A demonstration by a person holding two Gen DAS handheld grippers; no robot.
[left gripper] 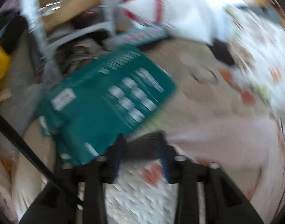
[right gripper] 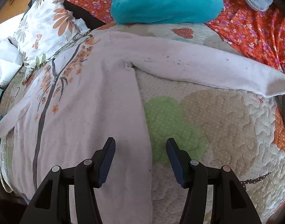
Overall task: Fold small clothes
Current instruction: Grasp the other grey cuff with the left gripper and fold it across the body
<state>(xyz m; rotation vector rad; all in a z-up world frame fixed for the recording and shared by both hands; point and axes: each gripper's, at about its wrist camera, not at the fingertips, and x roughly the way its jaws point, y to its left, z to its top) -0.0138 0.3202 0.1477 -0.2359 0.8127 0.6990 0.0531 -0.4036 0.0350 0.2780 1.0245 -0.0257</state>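
Note:
A pale pink zip-up top [right gripper: 82, 97] with orange flower embroidery lies flat on the quilted bedspread [right gripper: 226, 130]. One sleeve [right gripper: 207, 69] stretches out to the right. My right gripper [right gripper: 140, 145] hovers open over the top's right side edge, one finger above the cloth and one above the green quilt patch. The left wrist view is badly blurred. There my left gripper [left gripper: 141, 145] has its fingers apart over the quilt [left gripper: 142, 196], with a dark smear between the tips. Pink cloth [left gripper: 217, 140] lies just right of them, and I see no grip on it.
A teal fleece bundle [right gripper: 165, 1] and an orange flowered sheet [right gripper: 254, 28] lie at the far side, with a flowered pillow [right gripper: 45, 28] at far left. A teal printed box [left gripper: 105, 97] sits beside the quilt, with a white bag [left gripper: 170, 9] and clutter behind it.

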